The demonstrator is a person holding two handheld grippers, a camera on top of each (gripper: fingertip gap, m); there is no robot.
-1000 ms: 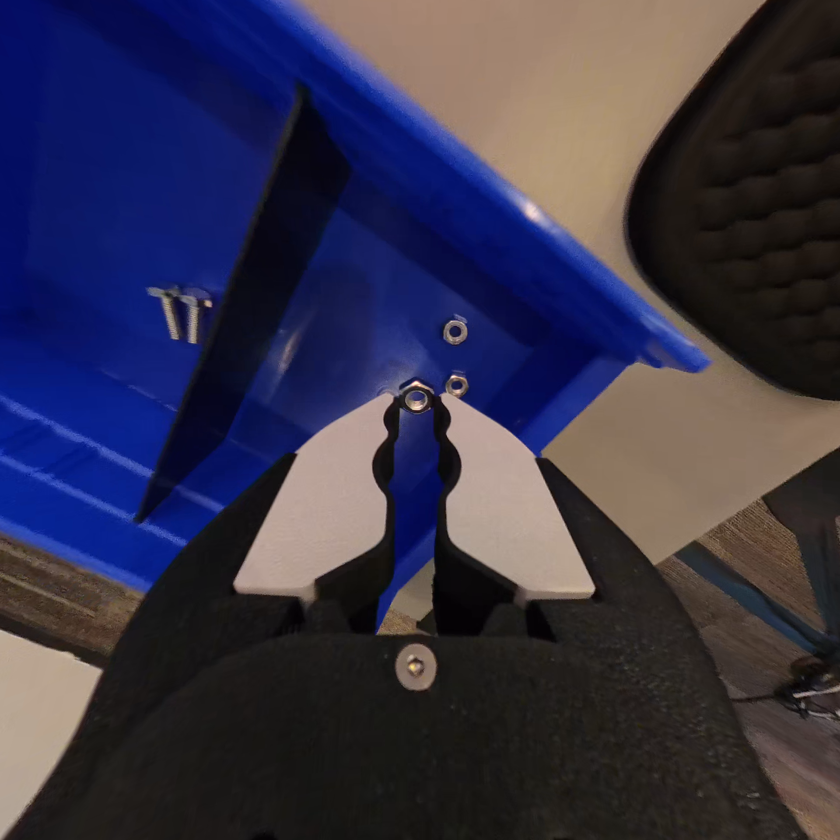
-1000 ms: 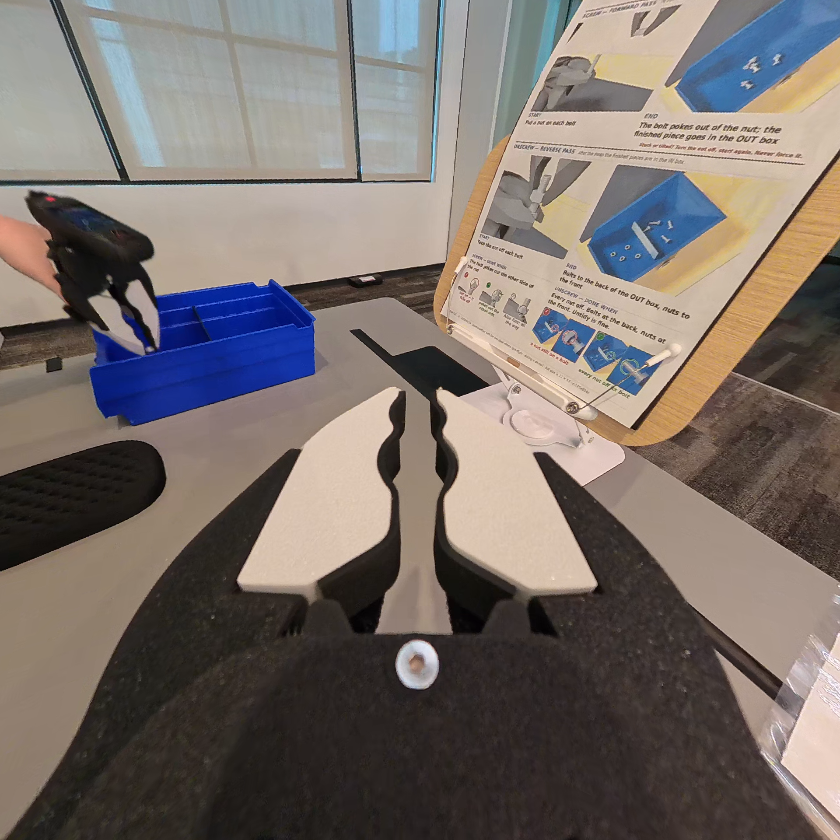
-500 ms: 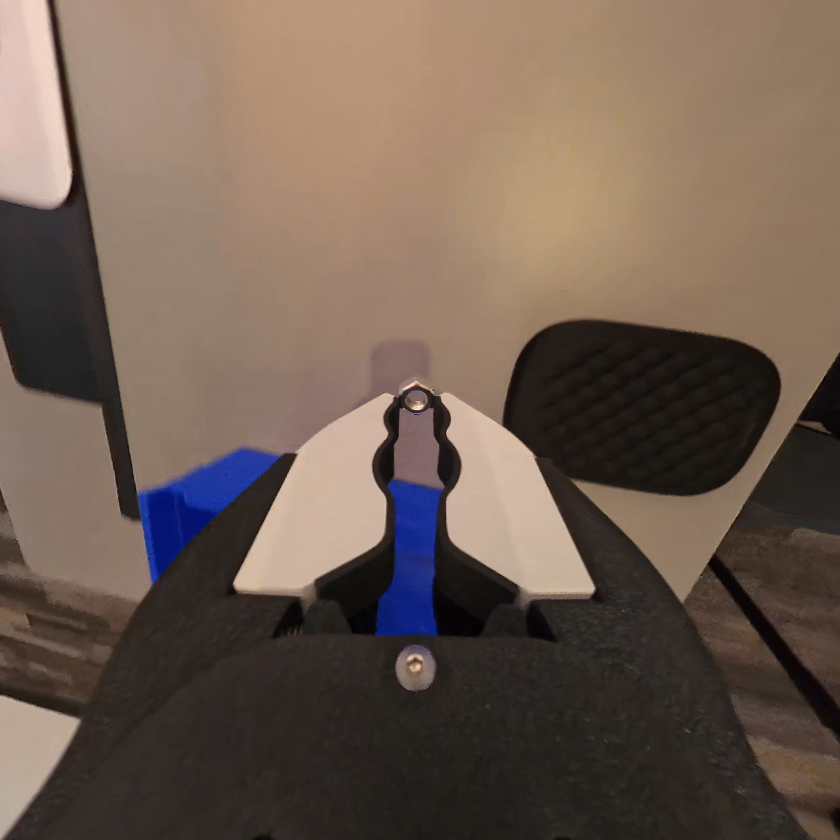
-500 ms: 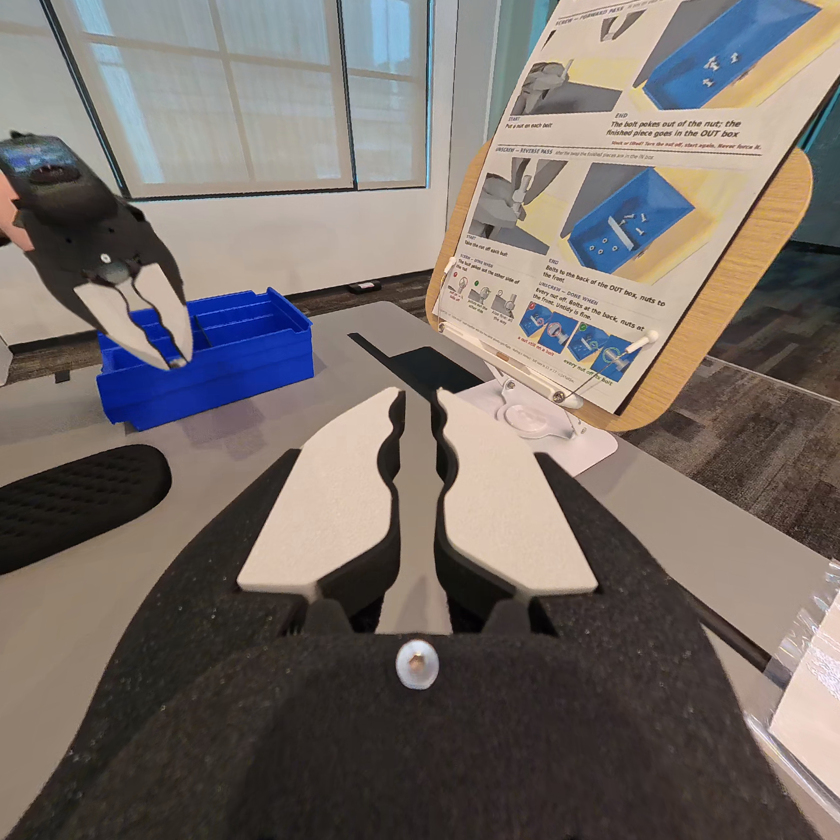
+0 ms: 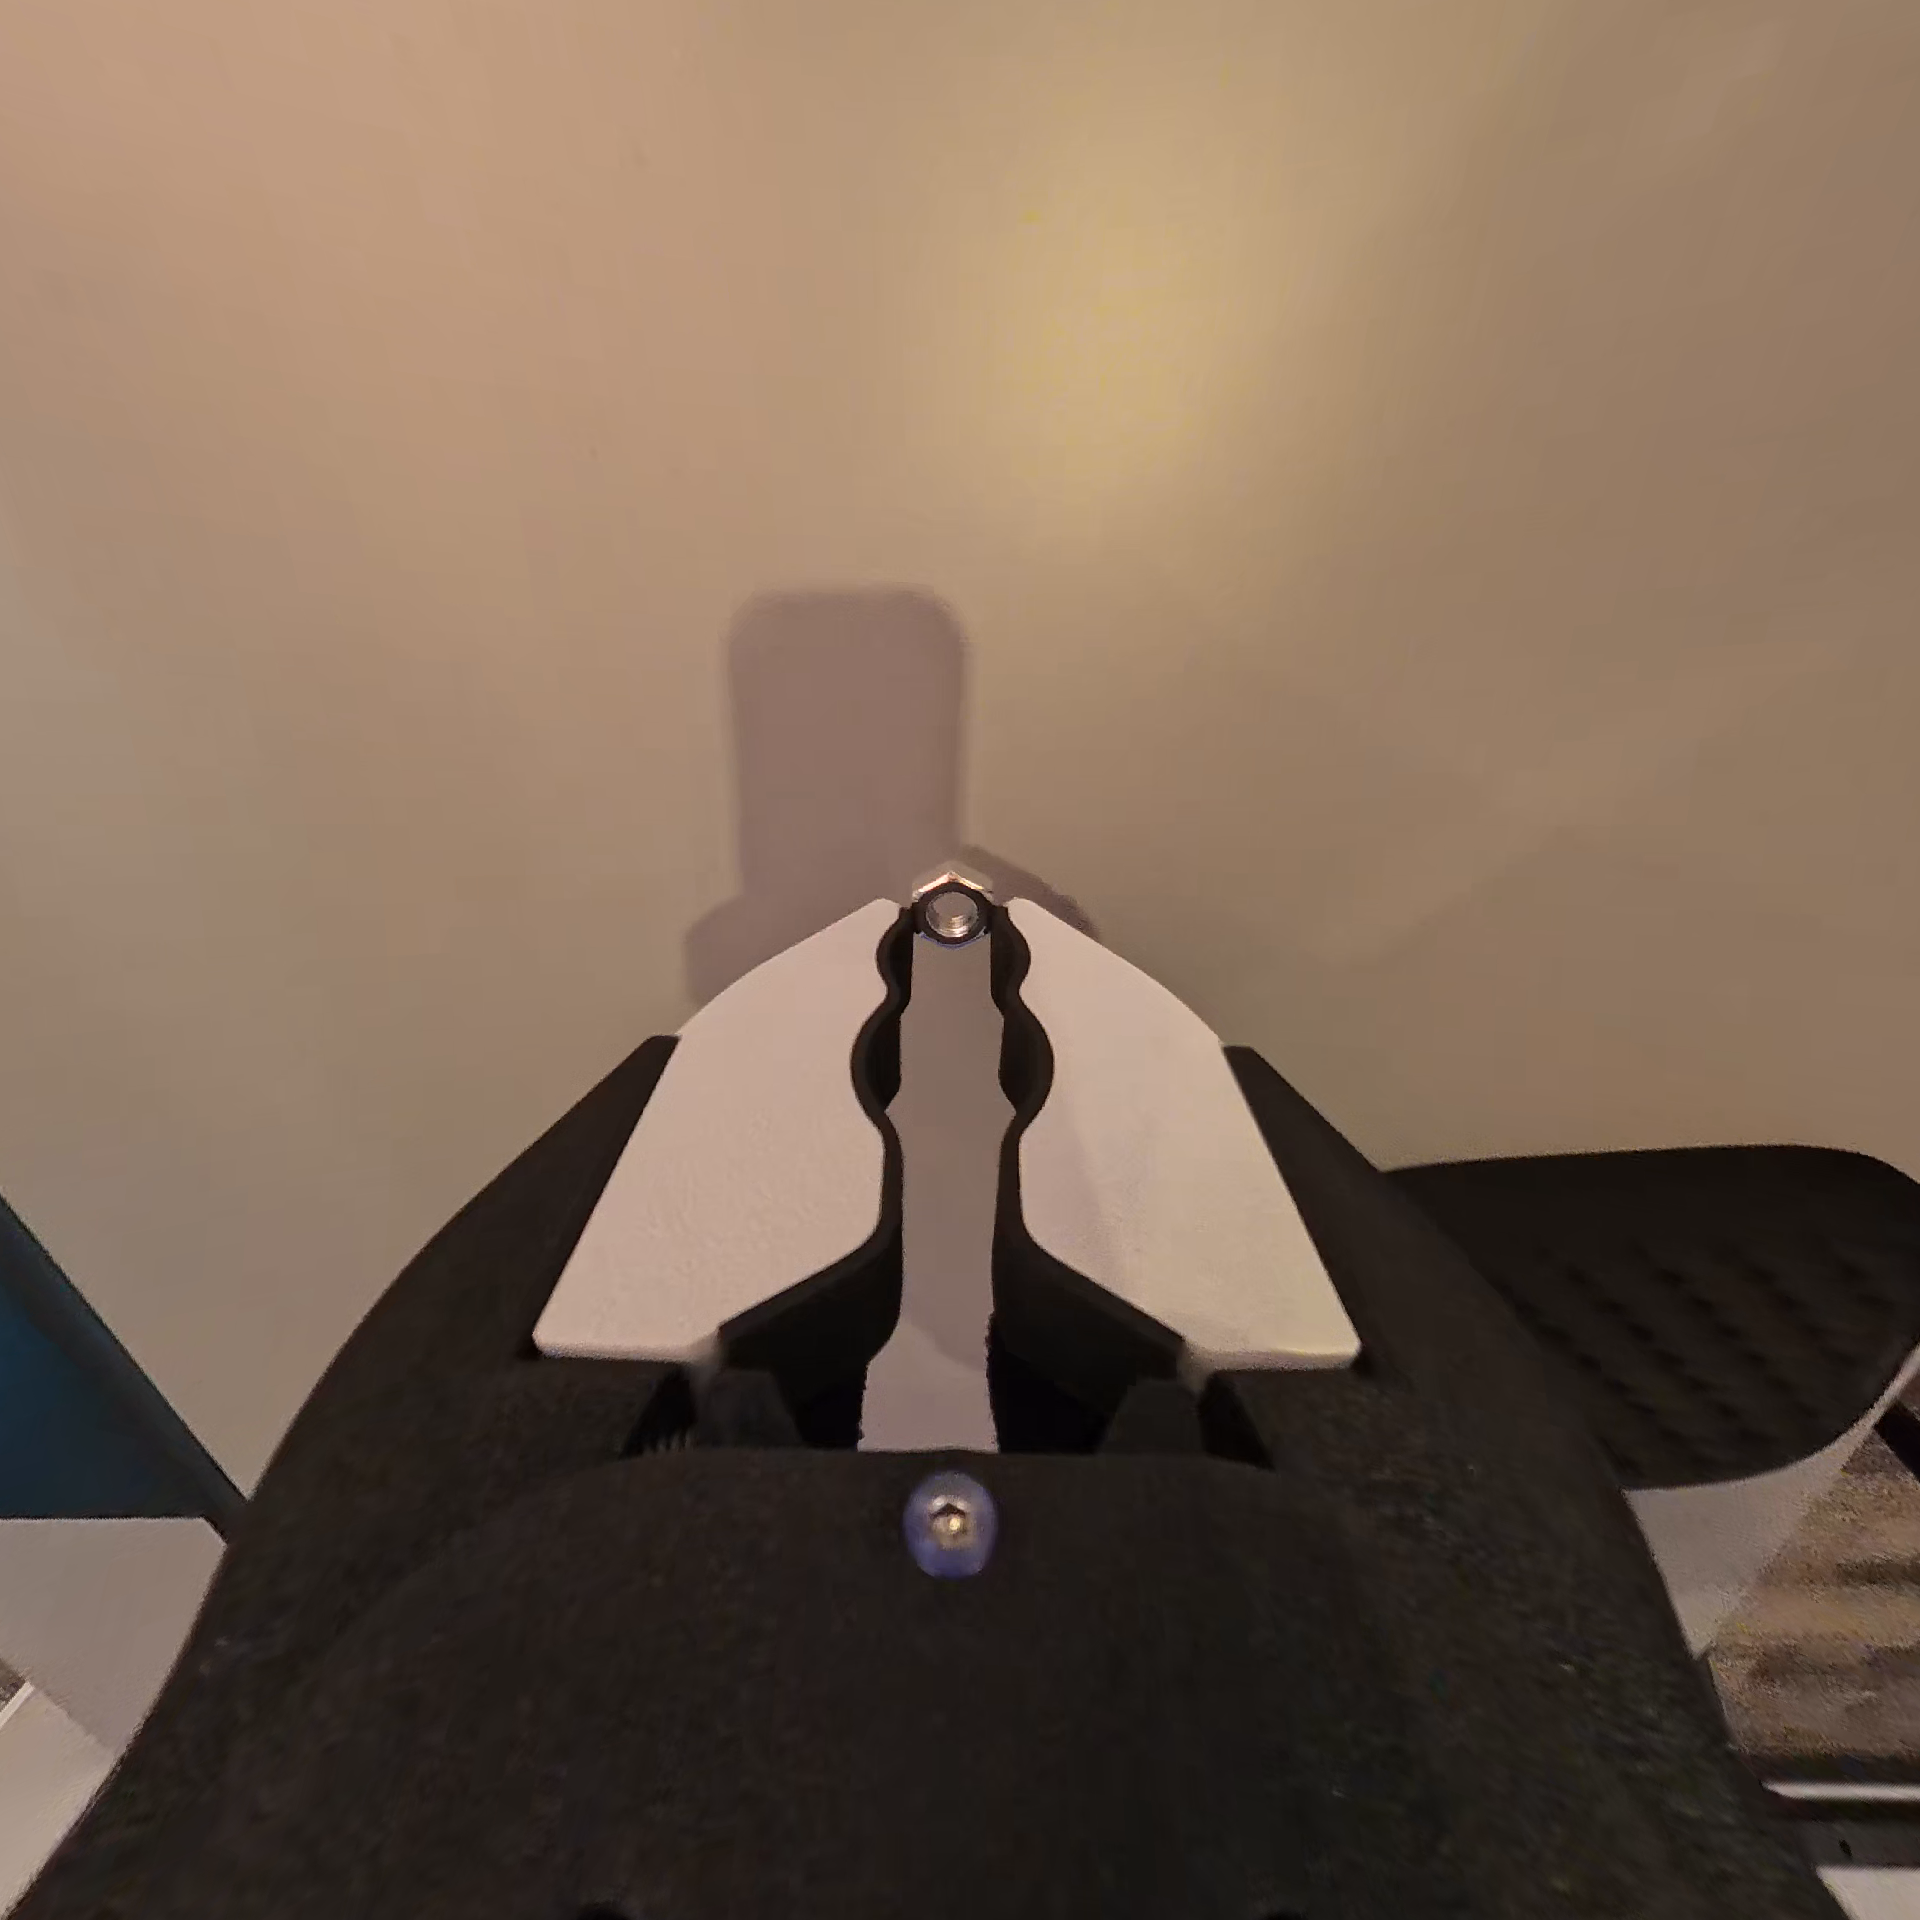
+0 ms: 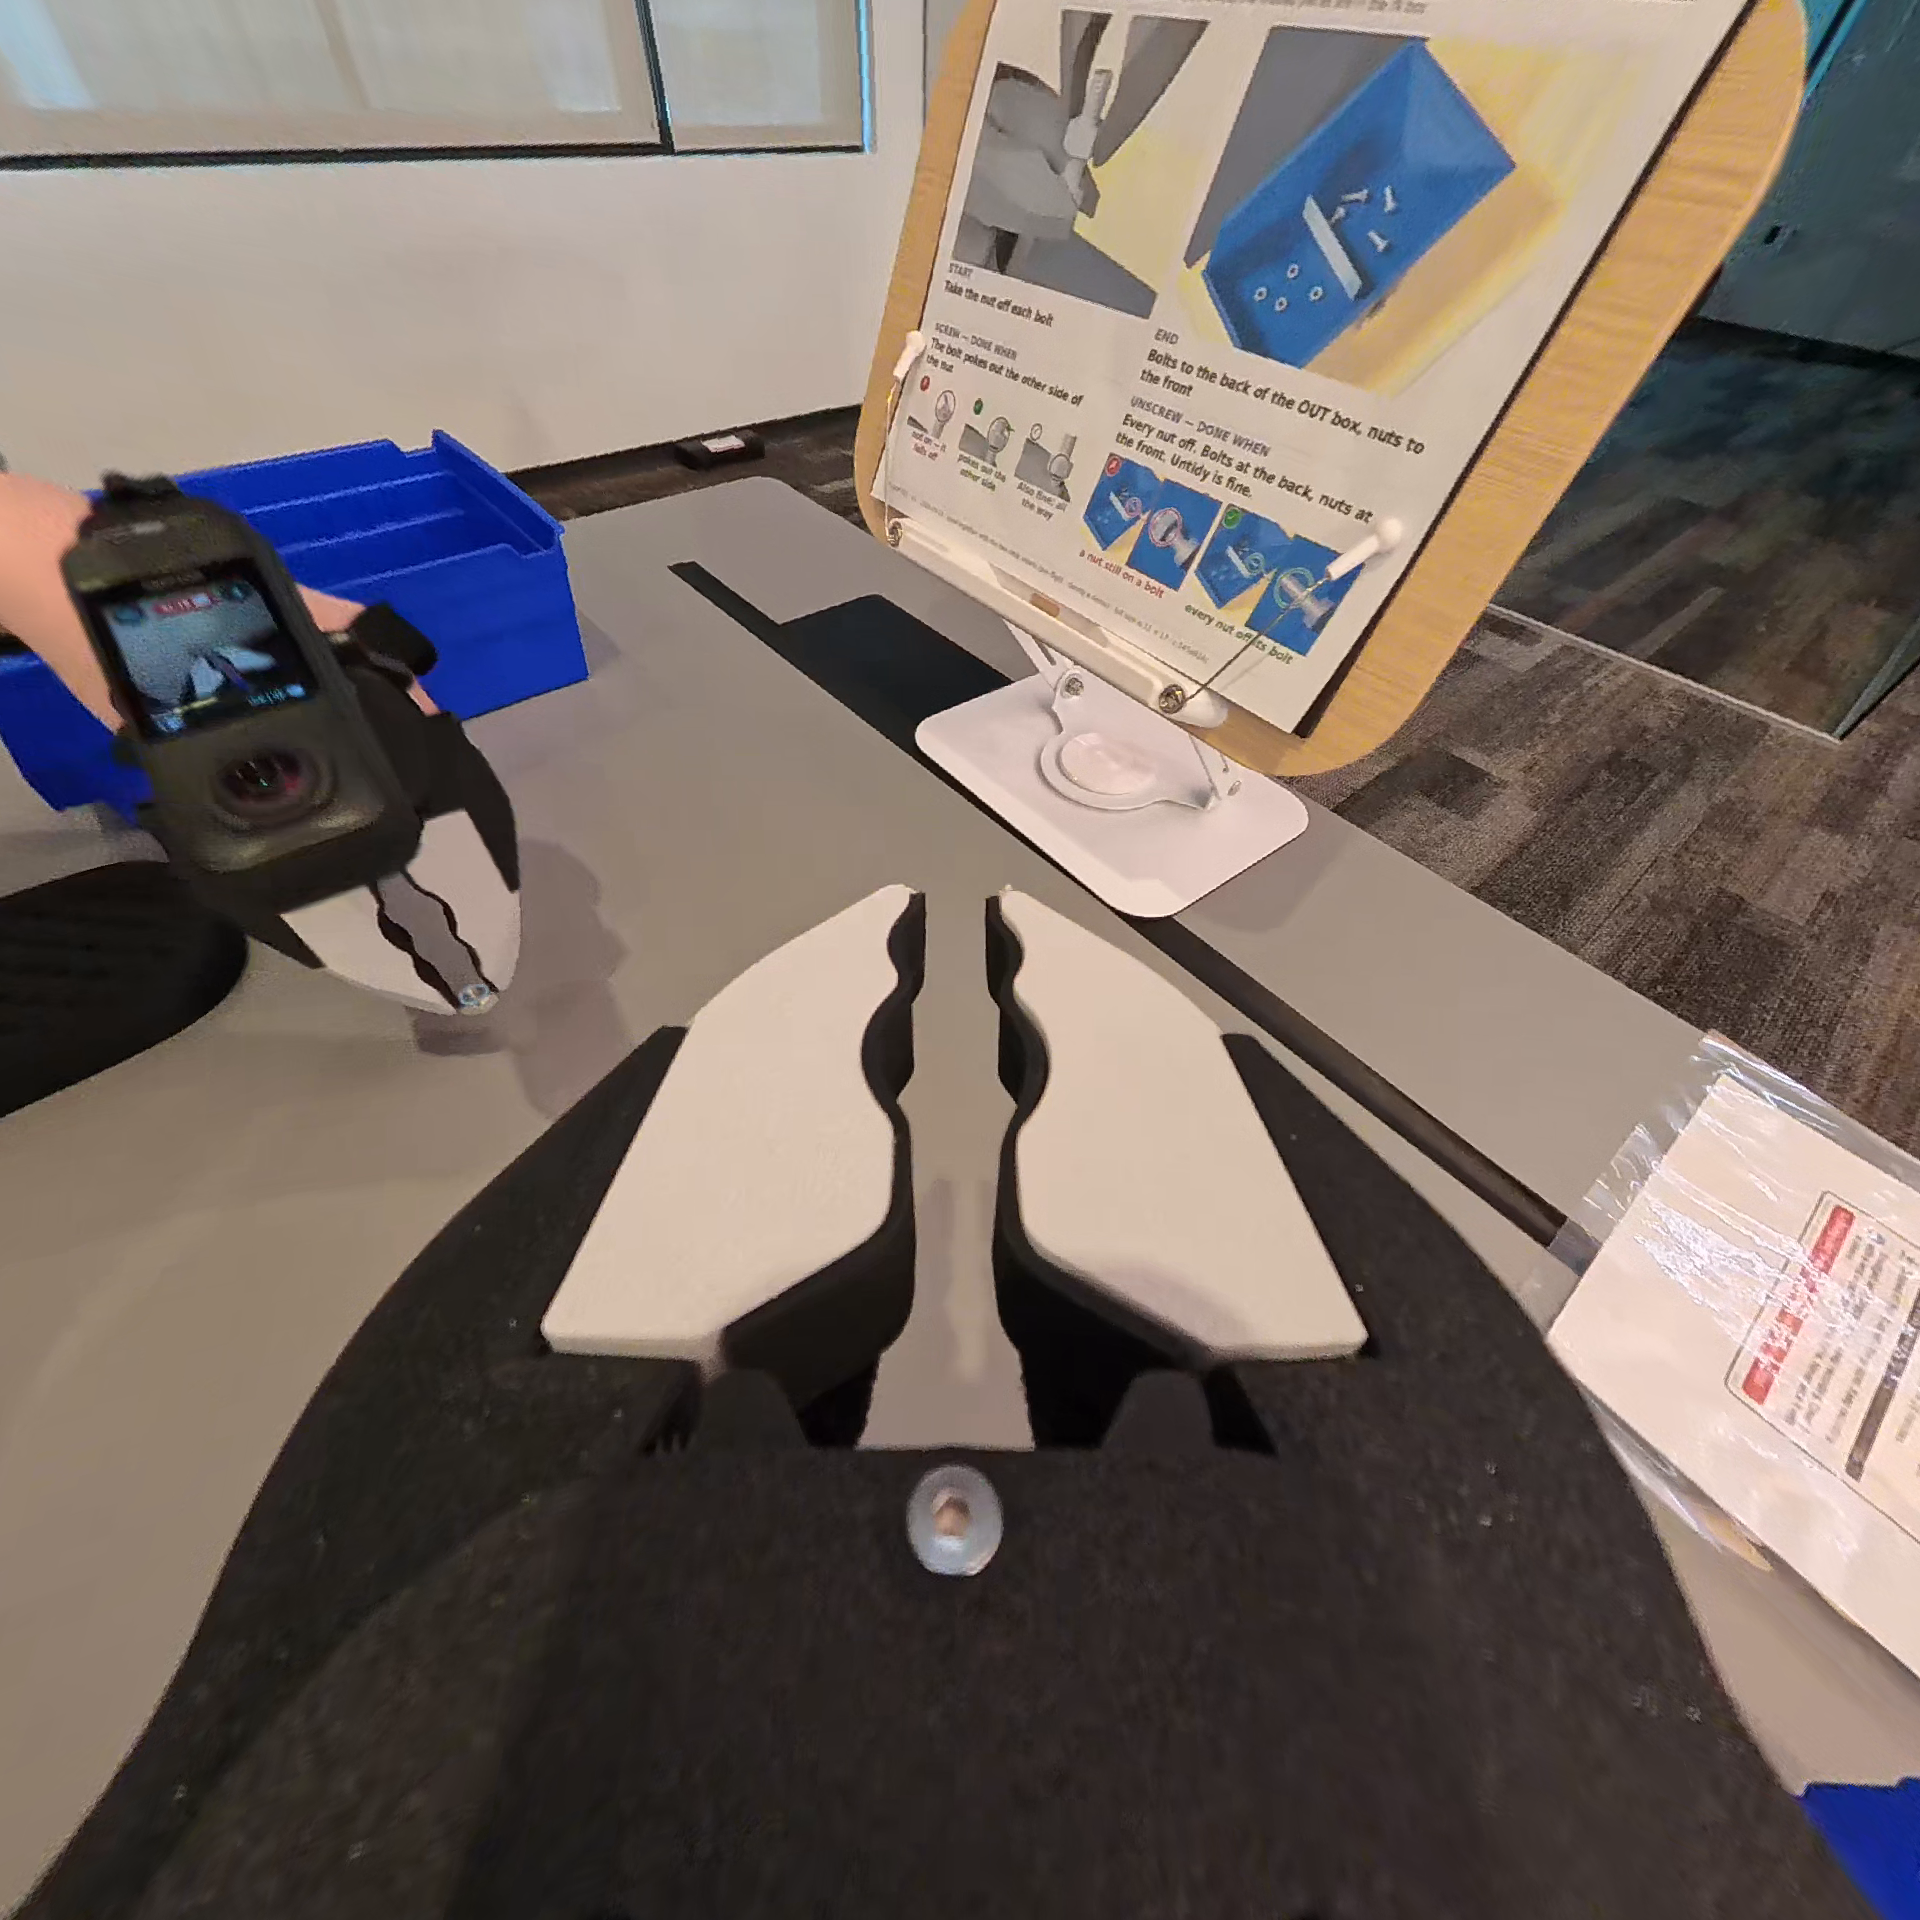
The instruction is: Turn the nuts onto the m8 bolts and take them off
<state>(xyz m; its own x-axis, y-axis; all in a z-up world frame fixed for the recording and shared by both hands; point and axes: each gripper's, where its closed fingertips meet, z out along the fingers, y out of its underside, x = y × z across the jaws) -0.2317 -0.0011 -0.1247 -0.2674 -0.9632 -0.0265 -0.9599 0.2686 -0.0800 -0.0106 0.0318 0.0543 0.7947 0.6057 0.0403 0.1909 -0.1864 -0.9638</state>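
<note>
Silver nut (image 5: 950,918), blue bin (image 6: 416,561), grey table (image 6: 727,831), black dimpled pad (image 5: 1704,1320).

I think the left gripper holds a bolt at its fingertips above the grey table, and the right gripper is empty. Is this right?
Not quite. The left gripper holds a hex nut, not a bolt: the left wrist view shows its hexagonal outline and open threaded hole. The rest stands: it is above the grey table, and the right gripper is empty.

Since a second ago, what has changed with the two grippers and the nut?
The left gripper lifted the nut out of the blue bin and carried it over the grey table, toward the right gripper. It stayed shut on the nut throughout. The right gripper stayed empty, slightly open.
</note>
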